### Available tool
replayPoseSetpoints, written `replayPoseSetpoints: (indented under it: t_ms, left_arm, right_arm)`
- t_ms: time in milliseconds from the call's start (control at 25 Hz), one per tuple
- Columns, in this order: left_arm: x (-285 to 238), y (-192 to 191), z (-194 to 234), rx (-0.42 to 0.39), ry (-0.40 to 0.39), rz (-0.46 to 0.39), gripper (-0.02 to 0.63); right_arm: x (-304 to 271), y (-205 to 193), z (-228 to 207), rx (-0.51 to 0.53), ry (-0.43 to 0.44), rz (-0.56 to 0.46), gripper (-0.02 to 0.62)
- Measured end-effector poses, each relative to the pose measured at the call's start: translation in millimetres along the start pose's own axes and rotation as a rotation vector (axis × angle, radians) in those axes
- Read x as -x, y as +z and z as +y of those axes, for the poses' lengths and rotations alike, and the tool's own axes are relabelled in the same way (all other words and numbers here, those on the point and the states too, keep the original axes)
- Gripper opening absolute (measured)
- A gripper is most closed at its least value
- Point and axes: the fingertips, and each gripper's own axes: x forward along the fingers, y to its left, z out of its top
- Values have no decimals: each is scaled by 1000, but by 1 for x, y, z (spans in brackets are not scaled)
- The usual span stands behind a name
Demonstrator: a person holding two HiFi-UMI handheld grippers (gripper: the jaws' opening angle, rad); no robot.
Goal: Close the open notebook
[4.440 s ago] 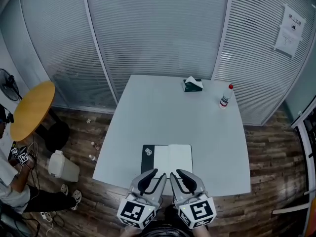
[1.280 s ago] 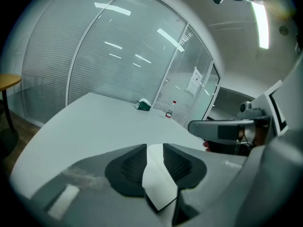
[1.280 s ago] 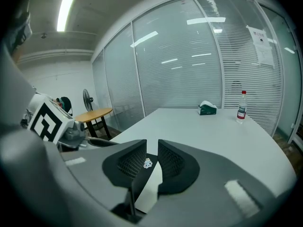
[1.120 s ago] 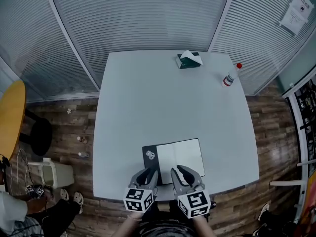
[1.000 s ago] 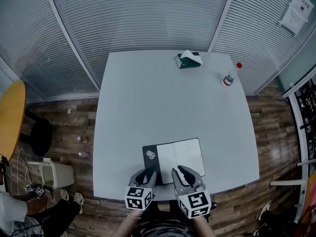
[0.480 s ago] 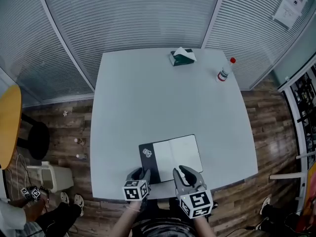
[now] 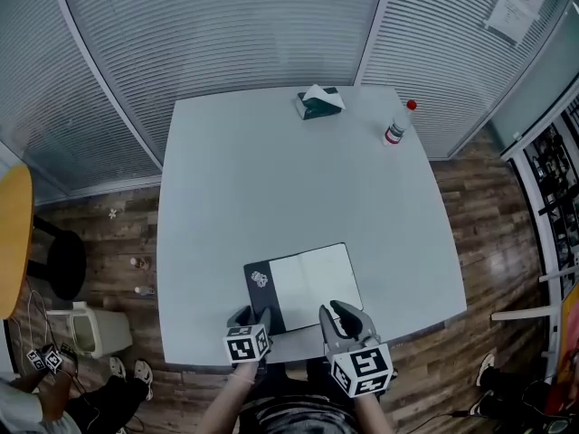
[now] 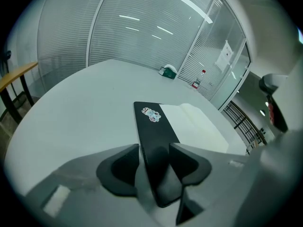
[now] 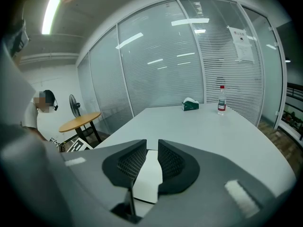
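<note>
Since the notebook lies open at lower centre of the head view, near the bench edge, seat its black cover deeper in your left gripper. Its jaws have just been opening and straddle the cover unpinched. Right gripper: narrow gap, empty, over the white page. Keep it clear of the fold.

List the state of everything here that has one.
notebook: open, flat on the table, white pages up, black cover spread to the left.
left gripper: jaws apart, have just been opening; black cover between them, not gripped.
right gripper: jaws slightly apart, holding nothing.
bottle: upright, red cap on.
tissue box: a tissue sticks out of the top.
</note>
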Motion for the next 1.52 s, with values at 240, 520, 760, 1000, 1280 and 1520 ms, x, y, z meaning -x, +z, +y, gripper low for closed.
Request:
replayPoseSetpoints:
  t_ms: [240,520,760,1000,1280,1520]
  left_arm:
    - [-4,1,-7,40,11,20,219]
    - [6,14,-9,131,-30,-18,219]
    - [31,31,-24,178,-102,-100,218]
    - [51,47,-42,208,-168,-159,218]
    - [63,65,-66,180,-213,-203,193]
    - [62,71,-81,130,-207,-222,167]
  right_arm:
    - [3,2,-5,-12,13,-12,77]
    - [3,5,-9,23,38,-12,77]
    - [3,10,-2,29,77,-23,77]
    - [4,20,0,31,108,-51,77]
    - [4,31,-8,18,120,-76,77]
    - [8,35,-18,13,118,-92,77]
